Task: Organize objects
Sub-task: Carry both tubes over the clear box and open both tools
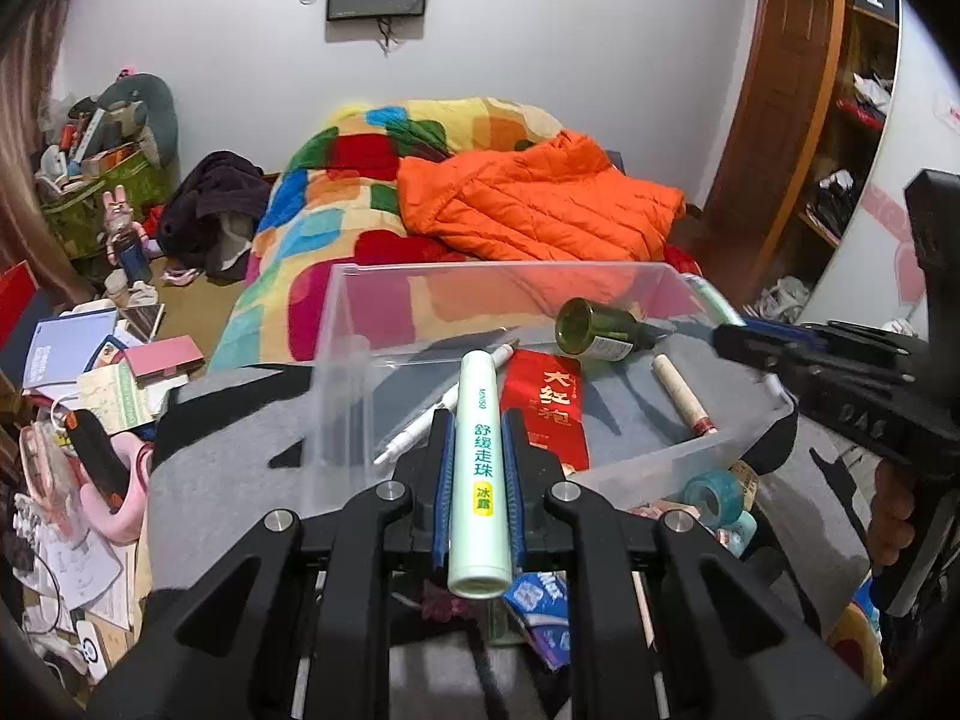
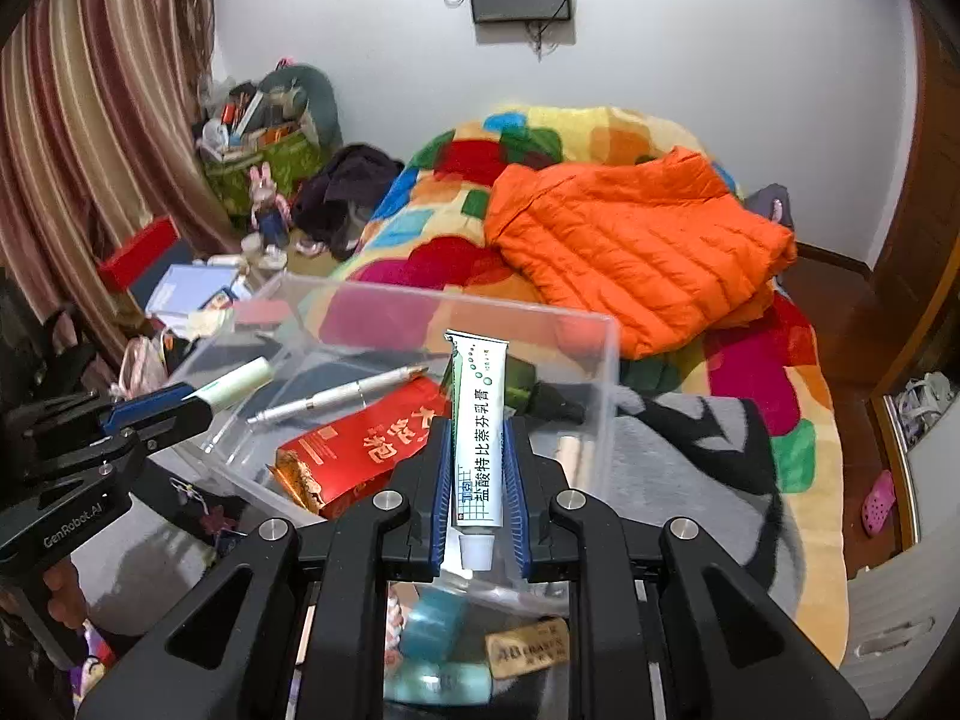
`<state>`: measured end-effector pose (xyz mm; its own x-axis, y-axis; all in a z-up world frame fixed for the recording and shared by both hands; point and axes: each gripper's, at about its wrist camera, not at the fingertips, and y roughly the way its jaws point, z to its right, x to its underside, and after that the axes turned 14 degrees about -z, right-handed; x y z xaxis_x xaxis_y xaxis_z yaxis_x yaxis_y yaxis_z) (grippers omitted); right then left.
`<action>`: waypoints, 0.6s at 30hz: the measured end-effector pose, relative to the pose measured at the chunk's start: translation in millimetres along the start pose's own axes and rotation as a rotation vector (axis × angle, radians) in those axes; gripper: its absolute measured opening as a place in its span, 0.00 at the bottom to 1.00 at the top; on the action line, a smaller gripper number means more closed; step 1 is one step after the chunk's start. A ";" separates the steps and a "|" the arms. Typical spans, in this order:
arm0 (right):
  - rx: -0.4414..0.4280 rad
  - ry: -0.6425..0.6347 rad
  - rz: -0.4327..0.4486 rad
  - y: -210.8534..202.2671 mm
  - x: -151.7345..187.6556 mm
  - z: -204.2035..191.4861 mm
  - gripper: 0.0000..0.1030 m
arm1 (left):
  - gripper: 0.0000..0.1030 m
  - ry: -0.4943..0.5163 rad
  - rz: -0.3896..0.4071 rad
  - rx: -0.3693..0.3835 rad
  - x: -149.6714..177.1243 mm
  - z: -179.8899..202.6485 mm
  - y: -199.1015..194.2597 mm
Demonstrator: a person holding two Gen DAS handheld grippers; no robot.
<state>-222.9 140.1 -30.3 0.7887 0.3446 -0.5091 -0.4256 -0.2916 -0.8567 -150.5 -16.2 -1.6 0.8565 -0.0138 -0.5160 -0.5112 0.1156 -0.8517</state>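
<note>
My left gripper (image 1: 477, 420) is shut on a pale green MINISO roll-on tube (image 1: 478, 456), held over the near wall of a clear plastic bin (image 1: 342, 324). My right gripper (image 2: 477, 432) is shut on a white ointment tube (image 2: 477, 438), cap toward me, over the same bin (image 2: 606, 396). The bin holds a red packet (image 1: 543, 408), a white pen (image 1: 444, 399), a green glass bottle (image 1: 597, 330) and a slim cream tube (image 1: 681, 393). The right gripper (image 1: 738, 339) shows at the bin's right rim; the left gripper (image 2: 186, 411) shows at its left.
The bin stands on a grey and black blanket (image 1: 228, 468) on a bed with a patchwork quilt (image 1: 336, 222) and an orange jacket (image 1: 540, 204). Tape rolls (image 1: 717, 495) and small items lie near the bin. Cluttered papers and boxes (image 1: 90, 372) lie to the left.
</note>
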 end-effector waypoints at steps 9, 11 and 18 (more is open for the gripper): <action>0.014 -0.023 -0.073 34.1 -9.6 -9.5 0.15 | 0.14 0.012 -0.032 0.035 -13.6 10.6 19.8; 0.021 -0.034 -0.082 37.3 -9.8 -11.3 0.15 | 0.14 0.023 -0.036 0.033 -15.6 13.8 22.6; 0.076 -0.077 -0.099 37.7 -4.8 -19.8 0.15 | 0.14 0.037 -0.043 0.049 -16.7 17.8 18.5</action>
<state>-234.0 109.8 -58.5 0.7934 0.4368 -0.4240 -0.3820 -0.1852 -0.9054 -173.0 3.9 -7.1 0.8738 -0.0569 -0.4829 -0.4691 0.1623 -0.8681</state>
